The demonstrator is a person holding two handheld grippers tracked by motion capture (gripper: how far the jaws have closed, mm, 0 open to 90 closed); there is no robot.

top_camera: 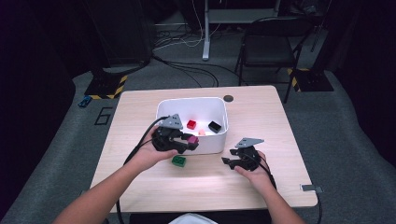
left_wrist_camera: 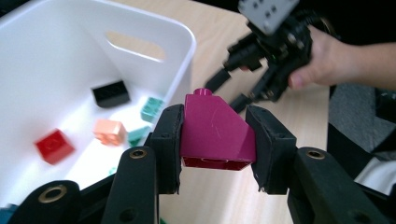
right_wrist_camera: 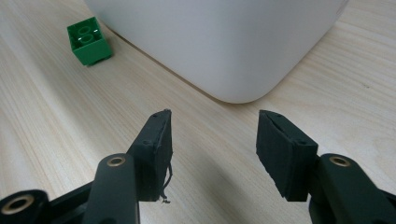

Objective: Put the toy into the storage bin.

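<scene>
A pale wooden table (top_camera: 261,121) with light grain stands on grey carpet. At its middle, toward the far side, sits a white plastic bin (top_camera: 210,142) with rounded corners, resting directly on the top. Just near of the bin's left part lies a green toy brick (top_camera: 179,161), studs up, close to the bin wall but apart from it. A small dark round cap (top_camera: 228,98) sits by the far edge.

We see a magenta brick (left_wrist_camera: 215,133) between black jaws, and a green brick (right_wrist_camera: 88,41) on the light wooden table (top_camera: 261,121). In the white bin (left_wrist_camera: 154,28) we see red (left_wrist_camera: 54,146), peach (left_wrist_camera: 109,131), black (left_wrist_camera: 110,93) and teal (left_wrist_camera: 152,108) bricks.
</scene>
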